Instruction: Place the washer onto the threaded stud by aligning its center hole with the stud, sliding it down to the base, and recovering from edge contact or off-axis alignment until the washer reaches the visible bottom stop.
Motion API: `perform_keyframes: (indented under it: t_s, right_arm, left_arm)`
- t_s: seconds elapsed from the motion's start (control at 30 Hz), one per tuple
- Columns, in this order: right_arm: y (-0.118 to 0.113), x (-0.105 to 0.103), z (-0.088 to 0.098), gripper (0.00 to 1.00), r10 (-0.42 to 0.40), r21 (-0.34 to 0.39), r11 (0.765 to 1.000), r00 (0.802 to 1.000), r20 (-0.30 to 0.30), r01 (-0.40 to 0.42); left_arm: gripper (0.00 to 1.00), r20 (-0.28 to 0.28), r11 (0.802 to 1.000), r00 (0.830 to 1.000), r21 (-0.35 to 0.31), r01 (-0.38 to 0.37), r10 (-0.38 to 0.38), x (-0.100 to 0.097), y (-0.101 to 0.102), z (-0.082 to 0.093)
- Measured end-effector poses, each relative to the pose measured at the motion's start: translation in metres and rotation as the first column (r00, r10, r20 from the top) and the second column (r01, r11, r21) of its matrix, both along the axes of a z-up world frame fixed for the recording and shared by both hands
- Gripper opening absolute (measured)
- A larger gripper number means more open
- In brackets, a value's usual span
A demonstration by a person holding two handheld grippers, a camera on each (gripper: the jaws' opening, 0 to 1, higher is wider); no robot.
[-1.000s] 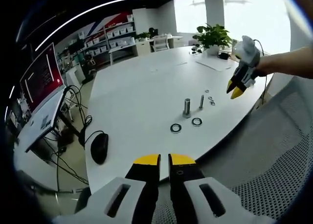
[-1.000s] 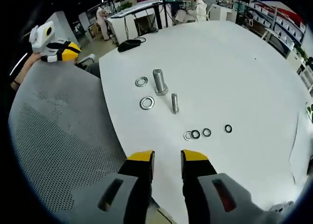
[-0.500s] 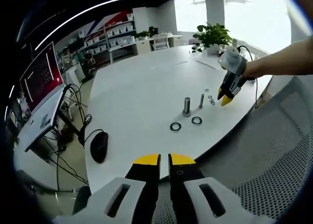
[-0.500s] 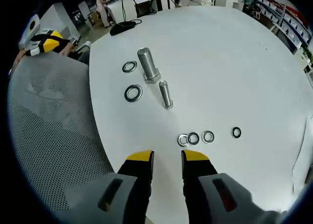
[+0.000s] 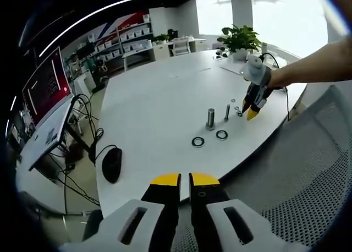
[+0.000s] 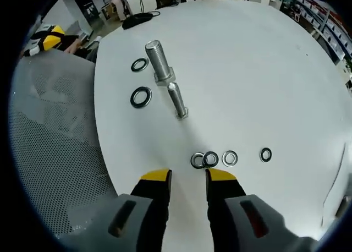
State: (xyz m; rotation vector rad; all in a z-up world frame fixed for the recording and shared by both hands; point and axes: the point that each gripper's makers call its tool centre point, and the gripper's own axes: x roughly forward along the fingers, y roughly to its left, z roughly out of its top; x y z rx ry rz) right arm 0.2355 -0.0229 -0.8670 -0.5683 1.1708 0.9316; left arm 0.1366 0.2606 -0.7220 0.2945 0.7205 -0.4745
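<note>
Four small washers (image 6: 210, 159) lie in a row on the white surface (image 6: 264, 70), just ahead of the right claw (image 6: 188, 176), whose jaws stand spread and empty. Beyond them rise the thin stud (image 6: 177, 99) and the thick stud (image 6: 158, 60), long axes upright, with two larger washers (image 6: 141, 97) beside. The left claw (image 5: 183, 180), nearly pressed together and empty, hangs well apart.

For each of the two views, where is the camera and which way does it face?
Left gripper view: off the table's near edge, facing across it; own left gripper low, right gripper and an arm beyond.
Right gripper view: above the table, looking down past the right gripper at small washers.
Shared: two upright bolts, two large washers.
</note>
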Motion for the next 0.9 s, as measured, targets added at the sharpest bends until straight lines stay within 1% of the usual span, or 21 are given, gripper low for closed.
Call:
perform_keyframes:
  t_s: [0.07,0.13,0.37,0.4,0.57,0.67,0.9]
  right_arm:
    - [0.002,0.001,0.0,0.28,0.004,0.001,1.0,1.0,0.001,-0.004]
    - [0.003,0.004,0.0,0.28,0.027,-0.011,1.0,1.0,0.01,-0.027]
    - [0.003,0.009,-0.002,0.23,0.134,-0.088,0.988,0.989,0.056,-0.129]
    - [0.004,0.008,-0.003,0.23,0.147,-0.092,0.986,0.988,0.049,-0.142]
    - [0.004,0.008,-0.002,0.23,0.171,-0.115,0.979,0.985,0.032,-0.166]
    - [0.003,0.009,-0.002,0.21,0.183,-0.12,0.977,0.983,0.03,-0.178]
    - [0.001,0.014,-0.003,0.16,0.161,-0.118,0.981,0.986,0.039,-0.156]
  left_arm:
    - [0.03,-0.001,1.0,1.0,0.001,0.0,0.0,0.0,0.0,0.0]
    - [0.03,-0.002,1.0,1.0,0.002,0.001,-0.001,0.0,0.0,0.0]
    - [0.03,-0.006,1.0,1.0,0.004,0.004,-0.004,-0.001,0.0,-0.001]
    - [0.03,-0.006,1.0,1.0,0.005,0.004,-0.004,0.0,0.0,-0.001]
    - [0.03,-0.006,1.0,1.0,0.005,0.006,-0.006,-0.001,0.0,-0.001]
    - [0.03,-0.005,1.0,1.0,0.004,0.006,-0.006,-0.001,0.0,-0.001]
    - [0.03,-0.004,1.0,1.0,0.003,0.006,-0.006,-0.001,0.0,-0.001]
